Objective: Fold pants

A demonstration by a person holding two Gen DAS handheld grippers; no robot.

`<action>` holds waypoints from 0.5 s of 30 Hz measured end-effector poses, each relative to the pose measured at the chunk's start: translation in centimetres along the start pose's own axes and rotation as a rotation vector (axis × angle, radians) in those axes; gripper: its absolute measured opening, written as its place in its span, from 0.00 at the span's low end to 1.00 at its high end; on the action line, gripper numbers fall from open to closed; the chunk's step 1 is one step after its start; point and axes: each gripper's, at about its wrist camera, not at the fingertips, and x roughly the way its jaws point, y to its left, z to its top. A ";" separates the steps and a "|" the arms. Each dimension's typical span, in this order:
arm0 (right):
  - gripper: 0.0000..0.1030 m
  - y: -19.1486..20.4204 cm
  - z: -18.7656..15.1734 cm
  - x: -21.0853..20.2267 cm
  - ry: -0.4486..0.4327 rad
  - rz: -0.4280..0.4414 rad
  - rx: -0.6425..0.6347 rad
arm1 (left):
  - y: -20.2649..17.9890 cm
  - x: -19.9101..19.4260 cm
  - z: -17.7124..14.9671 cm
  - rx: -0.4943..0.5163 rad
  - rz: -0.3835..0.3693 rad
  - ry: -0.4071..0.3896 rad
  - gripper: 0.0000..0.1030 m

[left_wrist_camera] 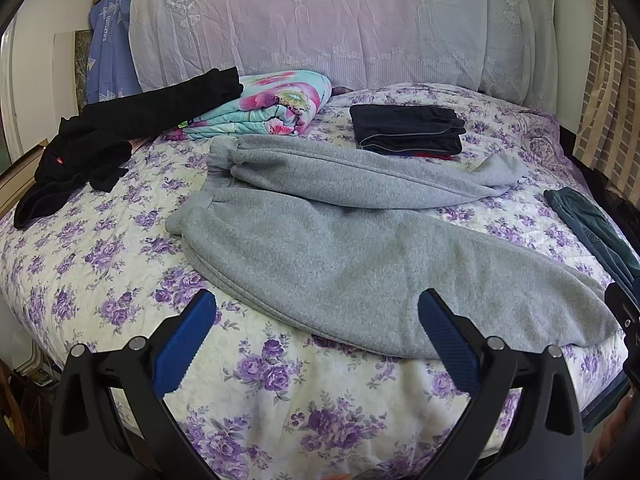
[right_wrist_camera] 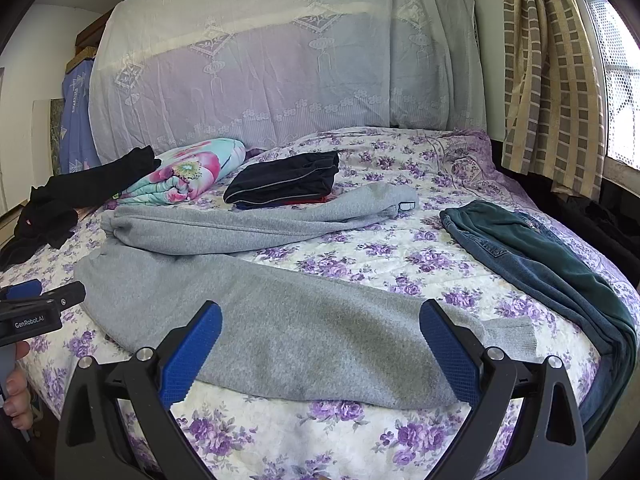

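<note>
Two grippers hover over a bed with a purple-flowered quilt (left_wrist_camera: 120, 264), each seen from its own wrist camera. The left gripper (left_wrist_camera: 318, 344) sits at the bottom of its frame with its blue-padded fingers (left_wrist_camera: 184, 344) spread wide and nothing between them; the nearer leg of the grey sweatpants (left_wrist_camera: 360, 264) lies just beyond the tips, filling the middle of that frame. The right gripper (right_wrist_camera: 320, 356) is likewise wide open and empty at the bottom of its frame, its fingers (right_wrist_camera: 450, 356) framing the cuffed end of that same grey leg. The sweatpants lie spread across the quilt in a loose V, one leg running through the centre of each frame and the other behind it, toward the upper middle. In the right wrist view the left gripper shows at the left edge, with part of a hand (right_wrist_camera: 16, 392) below it. Behind the sweatpants, in the upper middle of the frames, rests a folded dark garment (left_wrist_camera: 408, 130) on top of something red. A rolled floral blanket (left_wrist_camera: 272, 106) lies to its left, and a crumpled black garment (left_wrist_camera: 100, 140) sprawls at the upper left. Dark green and denim pants (right_wrist_camera: 540, 256) lie along the right side of the right wrist frame. A pale lace cloth (left_wrist_camera: 320, 24) covers the headboard at the top, and a checked curtain (right_wrist_camera: 548, 72) hangs at the upper right.
</note>
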 end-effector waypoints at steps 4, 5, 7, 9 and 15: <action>0.97 0.1 0.0 0.0 0.004 -0.001 0.001 | 0.0 0.1 -0.1 0.000 0.000 0.001 0.96; 0.97 0.1 -0.1 0.1 0.003 -0.001 0.001 | 0.0 0.1 -0.1 0.000 0.001 0.001 0.96; 0.97 0.0 0.0 0.1 0.005 0.000 0.001 | 0.0 0.1 -0.1 0.000 0.000 0.001 0.96; 0.97 0.1 0.0 0.0 0.004 0.000 0.003 | 0.0 0.1 -0.1 0.000 0.000 0.001 0.96; 0.97 0.1 0.0 0.1 0.009 0.001 0.000 | 0.0 0.1 0.0 0.000 0.001 0.003 0.96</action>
